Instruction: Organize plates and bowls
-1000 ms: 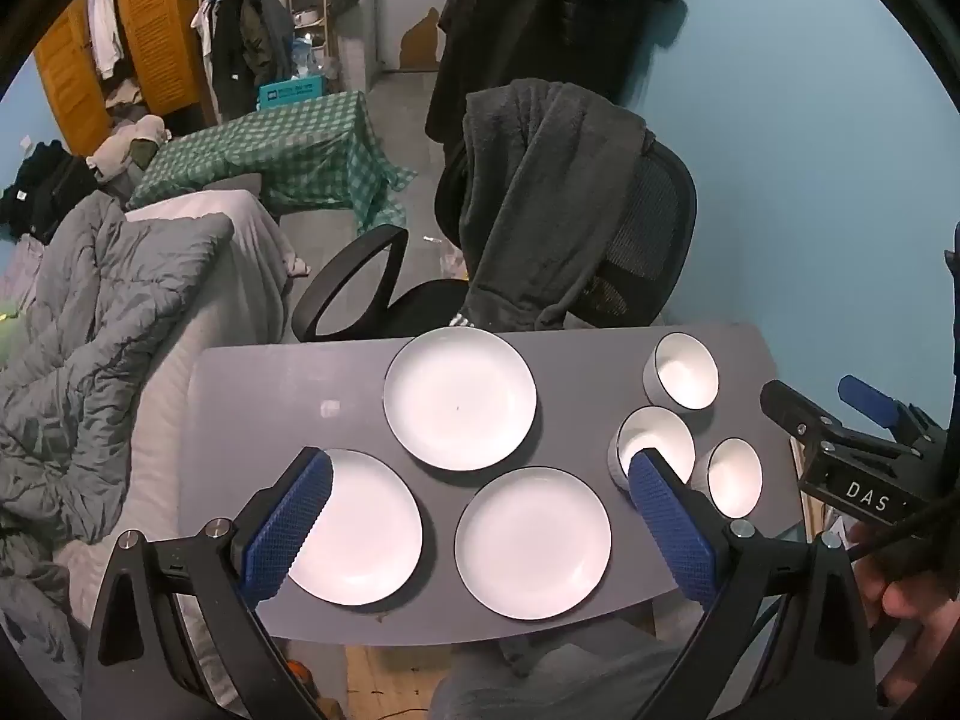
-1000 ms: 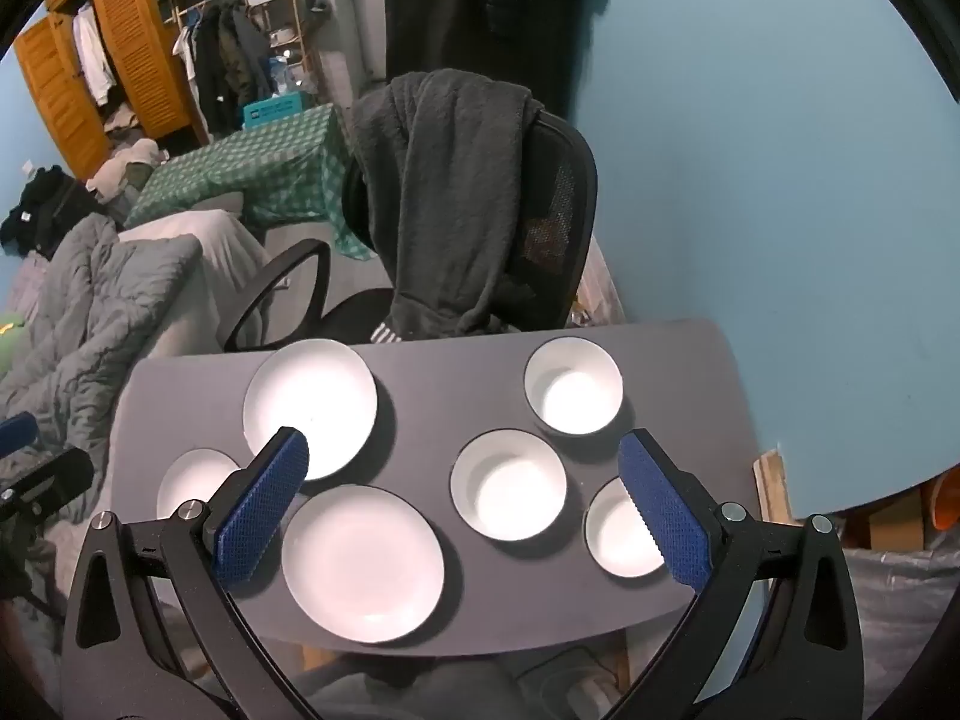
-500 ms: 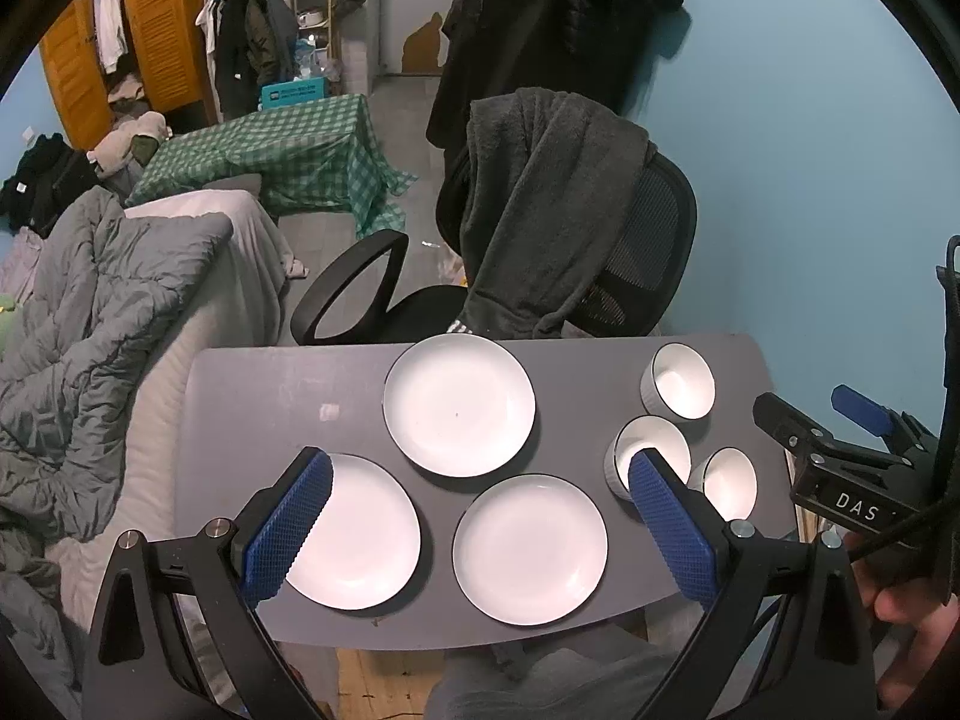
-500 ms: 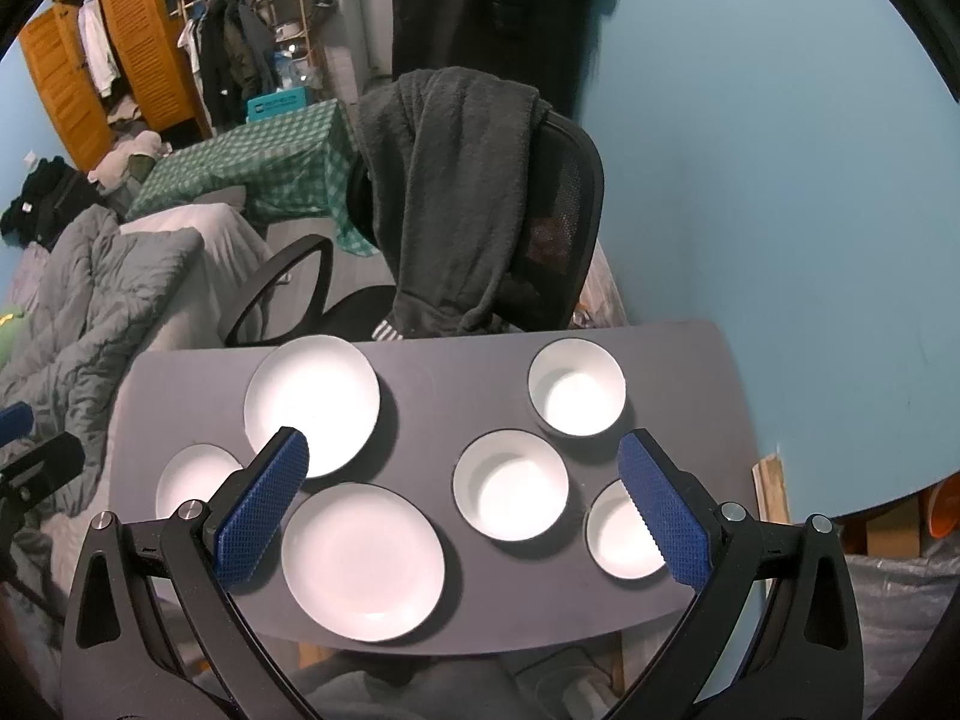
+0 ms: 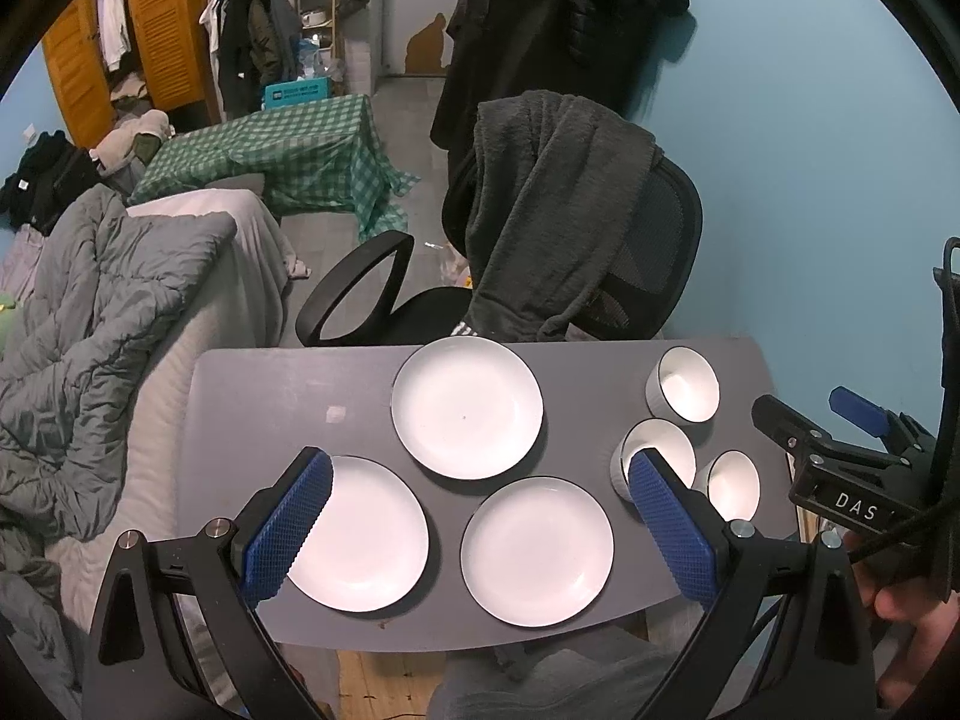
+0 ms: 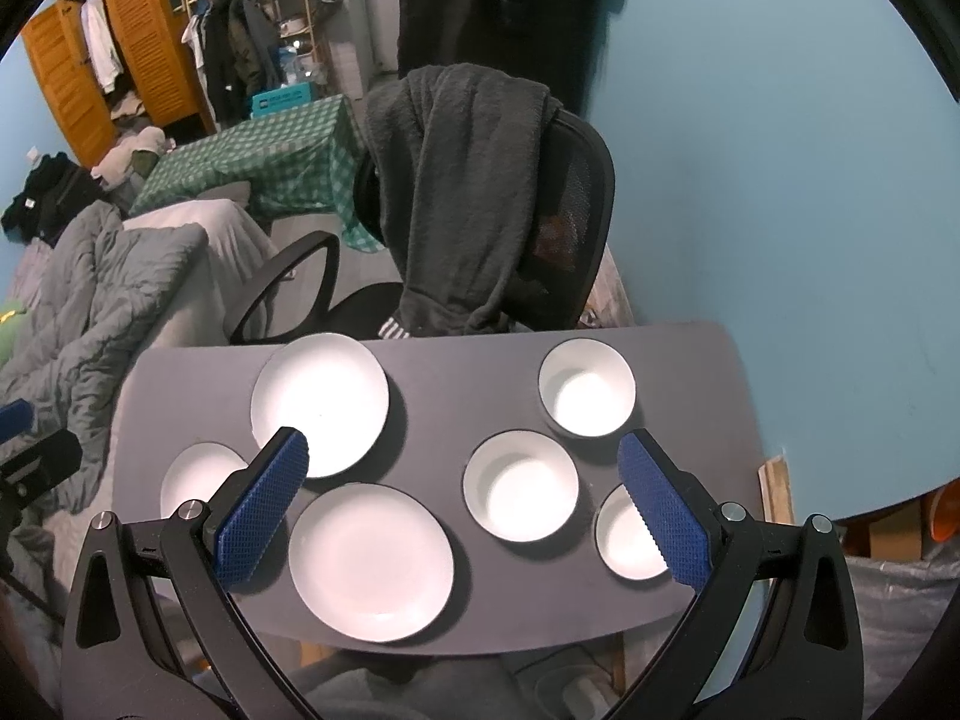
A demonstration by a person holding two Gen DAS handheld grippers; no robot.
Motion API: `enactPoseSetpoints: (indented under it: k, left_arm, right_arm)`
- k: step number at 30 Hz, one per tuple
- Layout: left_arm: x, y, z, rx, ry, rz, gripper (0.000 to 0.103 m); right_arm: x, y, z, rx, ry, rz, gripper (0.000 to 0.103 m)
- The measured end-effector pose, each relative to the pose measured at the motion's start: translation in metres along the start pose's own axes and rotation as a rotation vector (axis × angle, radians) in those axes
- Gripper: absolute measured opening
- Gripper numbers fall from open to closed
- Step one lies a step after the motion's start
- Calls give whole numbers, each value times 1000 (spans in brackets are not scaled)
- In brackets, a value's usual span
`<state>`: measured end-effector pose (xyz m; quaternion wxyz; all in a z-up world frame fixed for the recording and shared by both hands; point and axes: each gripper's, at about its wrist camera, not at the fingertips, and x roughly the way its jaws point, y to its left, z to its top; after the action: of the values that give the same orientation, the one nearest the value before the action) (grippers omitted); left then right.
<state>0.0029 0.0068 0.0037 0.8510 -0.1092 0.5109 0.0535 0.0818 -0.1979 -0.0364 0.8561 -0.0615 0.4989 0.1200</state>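
Drifted slightly lower over the grey table (image 5: 258, 384) since a second ago. Three plates (image 5: 467, 407) grouped toward its left edge, three bowls (image 6: 521, 493) toward its right edge, none stacked yet, probably sorted for nesting. Left gripper (image 5: 480, 531) and right gripper (image 6: 465, 507) spread wide, holding nothing, hovering above.

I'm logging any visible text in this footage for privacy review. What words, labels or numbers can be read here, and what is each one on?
"DAS": white letters on the black body of the right gripper, seen in the left wrist view; the word may run on out of sight.
White print on the teal crate in the background: too small and blurred to read.
The plates and bowls carry no text.
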Motion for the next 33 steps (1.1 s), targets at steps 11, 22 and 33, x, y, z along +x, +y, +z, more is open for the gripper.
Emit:
enactPoseSetpoints:
  k: [11, 22, 33]
  left_arm:
    - [0, 3, 1, -7, -3, -9, 101]
    - [-1, 4, 2, -11, -5, -14, 100]
    - [-1, 4, 4, -1, -8, -5, 101]
  right_arm:
    - [-1, 3, 1, -6, 2, -1, 101]
    - [0, 2, 2, -3, 4, -1, 101]
    - [0, 4, 1, -5, 7, -1, 101]
